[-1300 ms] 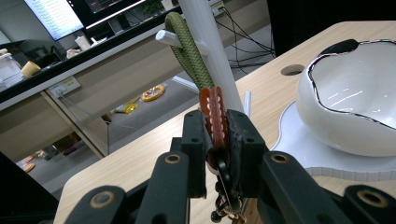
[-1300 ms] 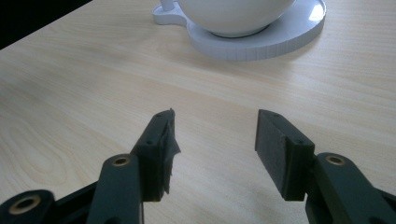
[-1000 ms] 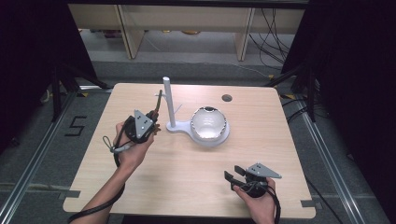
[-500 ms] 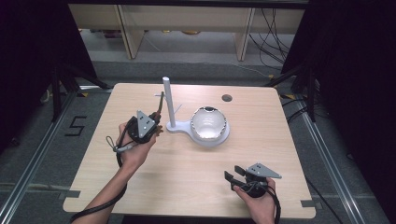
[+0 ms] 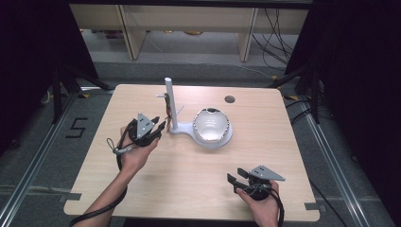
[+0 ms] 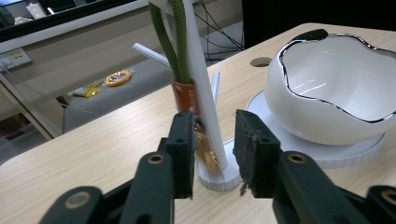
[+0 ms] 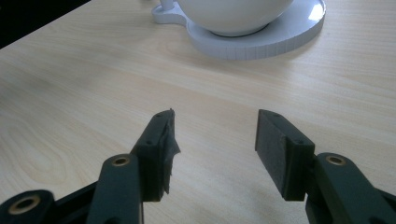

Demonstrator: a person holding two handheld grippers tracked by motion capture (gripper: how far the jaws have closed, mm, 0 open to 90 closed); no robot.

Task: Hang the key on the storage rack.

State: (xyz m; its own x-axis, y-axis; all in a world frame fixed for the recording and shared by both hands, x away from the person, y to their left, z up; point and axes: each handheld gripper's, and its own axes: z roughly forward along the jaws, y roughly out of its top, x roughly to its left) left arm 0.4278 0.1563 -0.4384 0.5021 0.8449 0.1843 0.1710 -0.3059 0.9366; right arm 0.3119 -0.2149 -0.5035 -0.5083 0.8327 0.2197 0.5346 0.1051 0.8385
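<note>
my left gripper (image 6: pixel 212 154) sits centre frame, jaws parted either side of the white post (image 6: pixel 203 88); my right gripper (image 7: pixel 215 149) gapes wide, lower right.

Left gripper (image 5: pixel 160 128) is sitting right up against the post (image 5: pixel 169 101), jaws apart with the post and a green-and-orange thing (image 6: pixel 180 56) hanging beside it blocking the gap between them. The bowl (image 5: pixel 212 125) on its stand (image 5: pixel 222 142) is crowding the 3 o'clock side of the post. Right gripper (image 5: pixel 235 176) is resting at the table's (image 5: pixel 189 184) 5 o'clock with bare wood lying ahead of its spread jaws, bowl well apart.
</note>
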